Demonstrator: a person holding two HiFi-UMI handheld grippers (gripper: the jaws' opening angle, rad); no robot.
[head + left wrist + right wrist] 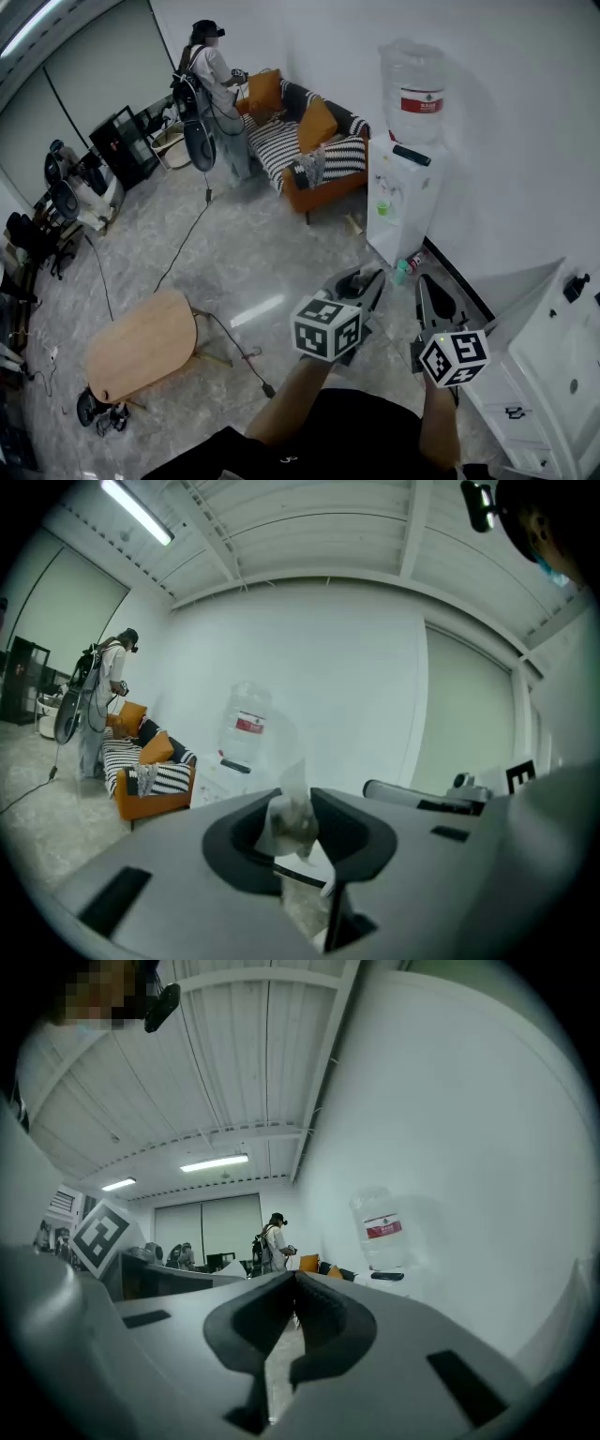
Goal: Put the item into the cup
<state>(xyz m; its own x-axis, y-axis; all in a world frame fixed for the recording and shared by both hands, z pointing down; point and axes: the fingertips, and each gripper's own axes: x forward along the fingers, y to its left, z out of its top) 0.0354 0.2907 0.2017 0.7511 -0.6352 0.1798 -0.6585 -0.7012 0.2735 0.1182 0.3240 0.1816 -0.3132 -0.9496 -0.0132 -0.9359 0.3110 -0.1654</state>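
Two grippers hang over the floor near the dispenser (403, 202). The left gripper (361, 281) pinches a small clear packet (292, 819) between its pads. Something brownish is inside, and the wrapper's top sticks up above the jaws. The right gripper (424, 284) is empty, its jaws closed together.

No cup shows in any view, so the step in hand looks like carrying the packet to wherever the cup stands. To do it well, I would hold the pinch firm, since the grip seems to sit on thin film that could slip, and hold the left gripper level while moving. At the cup, bring the packet's lower end over the mouth before letting go, so that it drops inside rather than catching the rim. The free right gripper could steady a light cup.

As for writing, the bottle (417, 80) on the dispenser bears a red label (422, 100) with white print too small to read. Each gripper's cube (326, 330) carries black-and-white square markers, no words.
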